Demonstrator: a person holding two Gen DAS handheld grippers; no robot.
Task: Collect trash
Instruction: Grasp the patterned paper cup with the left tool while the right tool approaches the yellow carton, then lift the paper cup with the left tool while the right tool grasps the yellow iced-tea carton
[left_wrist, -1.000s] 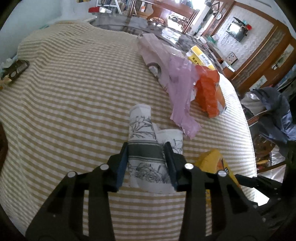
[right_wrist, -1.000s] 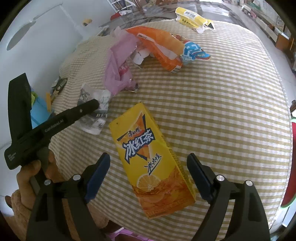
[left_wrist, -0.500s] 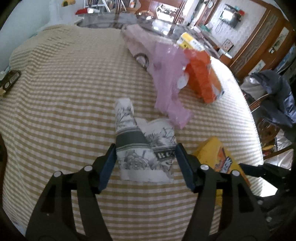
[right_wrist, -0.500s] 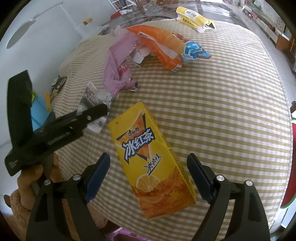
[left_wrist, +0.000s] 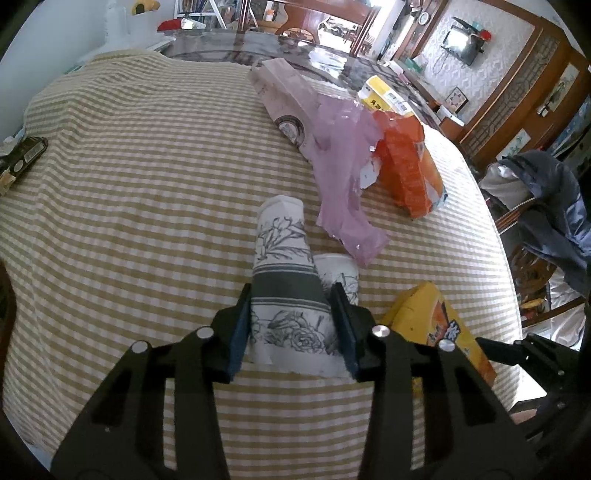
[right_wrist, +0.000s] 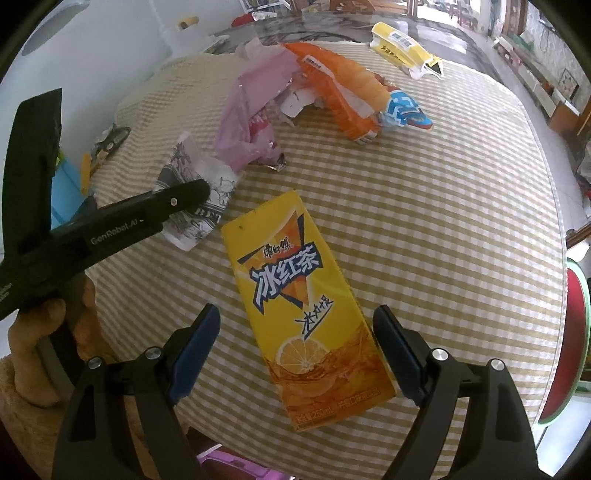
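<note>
A crumpled white paper wrapper with a grey flower print (left_wrist: 284, 258) lies on the checked tablecloth (left_wrist: 129, 184). My left gripper (left_wrist: 291, 295) is closing on it, and both blue pads press its sides. The right wrist view shows the same wrapper (right_wrist: 218, 184) under the left gripper's black finger (right_wrist: 184, 192). A yellow iced-tea carton (right_wrist: 295, 288) lies flat beside it. My right gripper (right_wrist: 295, 317) hangs open over the carton's near half, one finger on each side, not touching it. The carton's corner (left_wrist: 432, 321) shows in the left wrist view.
Farther back lie a pink plastic bag (right_wrist: 251, 110), an orange snack bag (right_wrist: 340, 96) and a yellow packet (right_wrist: 402, 44). A dark small object (left_wrist: 22, 158) sits at the cloth's left edge. A chair with a dark jacket (left_wrist: 546, 206) stands off the right edge.
The left gripper's jaws opened wide around the wrapper, then closed again, squeezing it narrower. The right gripper and the carton have stayed put.
</note>
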